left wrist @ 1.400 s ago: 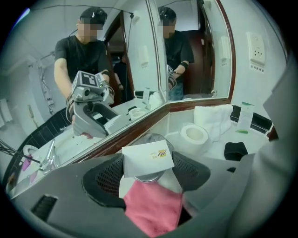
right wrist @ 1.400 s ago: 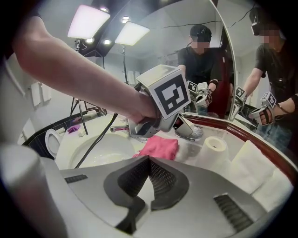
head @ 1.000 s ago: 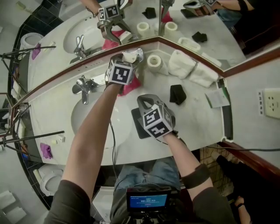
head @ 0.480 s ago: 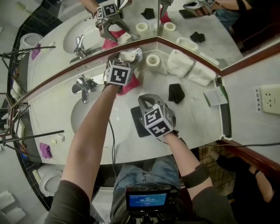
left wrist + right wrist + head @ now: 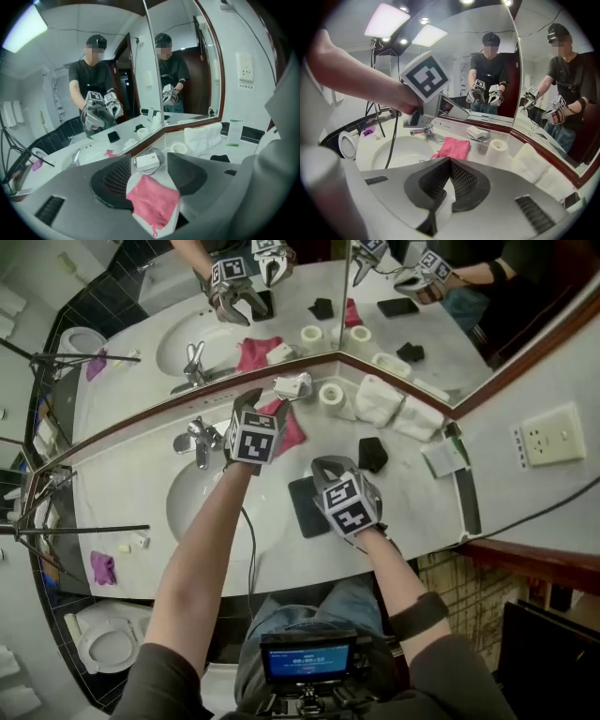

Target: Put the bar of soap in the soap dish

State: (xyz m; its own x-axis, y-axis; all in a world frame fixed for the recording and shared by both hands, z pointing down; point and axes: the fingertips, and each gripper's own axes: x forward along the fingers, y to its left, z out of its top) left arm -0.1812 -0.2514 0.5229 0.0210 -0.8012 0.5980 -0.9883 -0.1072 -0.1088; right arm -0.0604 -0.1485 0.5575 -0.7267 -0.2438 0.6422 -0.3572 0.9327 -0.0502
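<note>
The left tongs [image 5: 149, 168] stand spread with nothing pinched; they have just been closing partway, and only air lies between the pads, with the pink cloth [image 5: 152, 199] showing on the counter [image 5: 122, 493] below the gap. The right tongs [image 5: 450, 168] are pressed together, their dark mesh pads meeting tip to tip and empty. In the head view the left tongs hang above the pink cloth near the back of the counter, while the right tongs hover nearer the person, over a flat black mat [image 5: 302, 510]. Just beyond the left tongs the white bar of soap [image 5: 146, 161] lies in the soap dish [image 5: 304, 383], a shiny metal dish that sits against the foot of the mirror [image 5: 281, 296], at the far edge of the cloth. A toilet roll [image 5: 330, 395] stands just to the right of the dish, and folded white towels [image 5: 389, 404] lie farther right along the mirror. A small black object [image 5: 372, 454] rests between the towels and the mat. To the left, the chrome tap [image 5: 199, 439] stands at the back of the round basin [image 5: 202, 512]. A wall socket [image 5: 544, 437] is on the right wall.
</note>
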